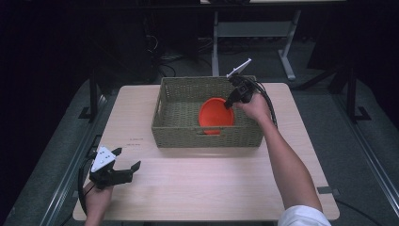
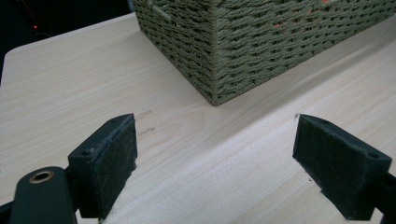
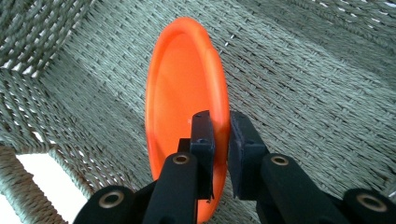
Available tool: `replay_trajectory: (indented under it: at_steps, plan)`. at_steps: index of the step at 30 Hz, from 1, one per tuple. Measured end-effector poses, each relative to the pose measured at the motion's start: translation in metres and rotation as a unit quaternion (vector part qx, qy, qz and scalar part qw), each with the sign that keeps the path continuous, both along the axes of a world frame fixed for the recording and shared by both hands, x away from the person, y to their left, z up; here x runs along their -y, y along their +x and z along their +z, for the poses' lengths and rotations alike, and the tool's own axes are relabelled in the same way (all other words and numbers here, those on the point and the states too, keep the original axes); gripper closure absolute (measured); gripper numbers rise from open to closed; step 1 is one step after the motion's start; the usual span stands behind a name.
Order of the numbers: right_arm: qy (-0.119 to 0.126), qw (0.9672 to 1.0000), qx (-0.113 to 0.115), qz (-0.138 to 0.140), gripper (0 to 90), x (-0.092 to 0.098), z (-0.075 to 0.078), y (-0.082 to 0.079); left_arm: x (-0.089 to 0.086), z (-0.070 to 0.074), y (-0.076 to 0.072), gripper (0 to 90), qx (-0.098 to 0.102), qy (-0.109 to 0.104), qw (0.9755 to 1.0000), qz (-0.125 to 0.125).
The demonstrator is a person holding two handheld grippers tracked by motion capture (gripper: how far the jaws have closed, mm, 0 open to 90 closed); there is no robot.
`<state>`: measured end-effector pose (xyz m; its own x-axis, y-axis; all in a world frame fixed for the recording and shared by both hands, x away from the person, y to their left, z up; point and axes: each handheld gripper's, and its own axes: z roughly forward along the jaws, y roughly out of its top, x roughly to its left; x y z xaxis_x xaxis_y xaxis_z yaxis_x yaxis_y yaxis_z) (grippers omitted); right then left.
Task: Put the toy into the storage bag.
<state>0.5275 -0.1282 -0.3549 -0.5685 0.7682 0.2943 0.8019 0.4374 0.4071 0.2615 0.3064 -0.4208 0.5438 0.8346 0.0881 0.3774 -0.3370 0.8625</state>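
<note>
An orange plate (image 1: 215, 114) is inside the green woven basket (image 1: 174, 128), tilted up on its edge. My right gripper (image 1: 231, 102) reaches down into the basket from its right side and is shut on the plate's rim. In the right gripper view the two jaws pinch the thin rim of the orange plate (image 3: 180, 88) above the basket's woven floor (image 3: 299, 84). My left gripper (image 1: 128, 160) rests low over the table's front left corner, open, with nothing between its fingers. In the left gripper view a corner of the basket (image 2: 219, 51) stands a short way ahead of the spread pads.
The light wooden table (image 1: 197, 188) has bare surface in front of and to the left of the basket. The person's right forearm (image 1: 287, 160) crosses the table's right half. A metal table frame (image 1: 249, 33) stands on the dark floor behind.
</note>
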Motion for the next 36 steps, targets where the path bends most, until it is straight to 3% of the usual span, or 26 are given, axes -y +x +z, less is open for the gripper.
replay_trajectory:
  at_steps: [34,36]
  plan:
    - [-0.005,0.9998,-0.007,-0.016,64.7,0.014,-0.001,-0.006,0.002,0.0,-0.001,13.0,0.003,0.0,1.0,-0.001]
    - [0.002,0.9998,-0.008,-0.017,63.9,0.016,0.0,-0.007,0.002,0.0,-0.001,13.0,0.002,0.001,1.0,-0.001]
